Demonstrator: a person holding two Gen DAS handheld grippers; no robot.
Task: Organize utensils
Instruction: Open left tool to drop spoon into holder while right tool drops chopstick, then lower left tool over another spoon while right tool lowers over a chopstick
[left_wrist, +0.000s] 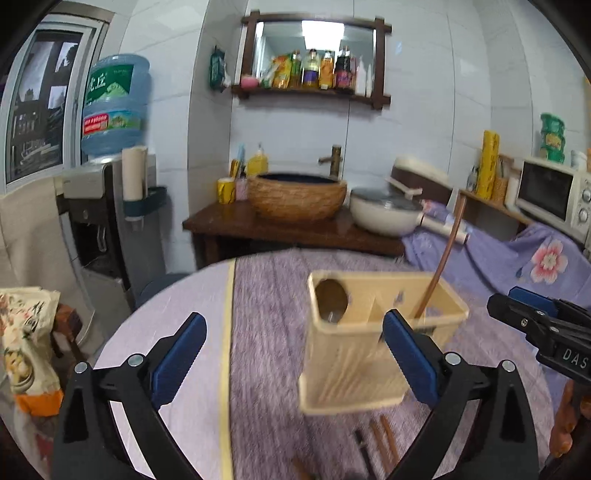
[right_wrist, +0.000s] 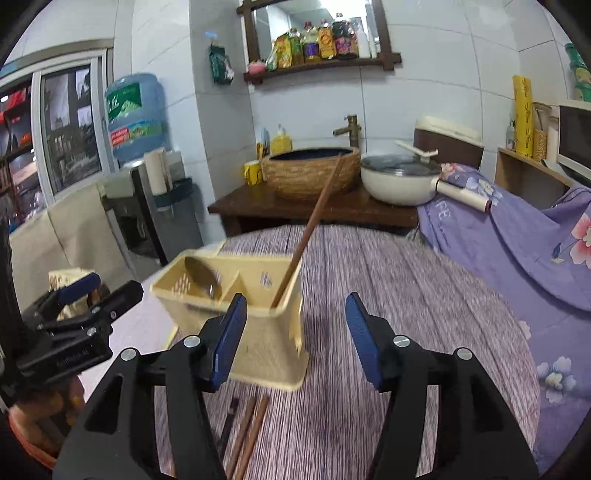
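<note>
Caddy (right_wrist: 255, 317) upright mid-bench (right_wrist: 406, 295), spoon (right_wrist: 201, 277) in its left slot, one chopstick (right_wrist: 310, 225) leaning out of the right. Left gripper (left_wrist: 295, 354) jaws wide open, nothing held, caddy between the pads. Right gripper (right_wrist: 295, 336) jaws open too, empty, w/ caddy just ahead-left. More chopsticks (right_wrist: 249, 428) flat on bench in front.

White letters "DAS" stand on the black body of the right hand-held gripper (left_wrist: 537, 325); the water jug (left_wrist: 114, 103) label carries the character "丘"; other labels are unreadable
</note>
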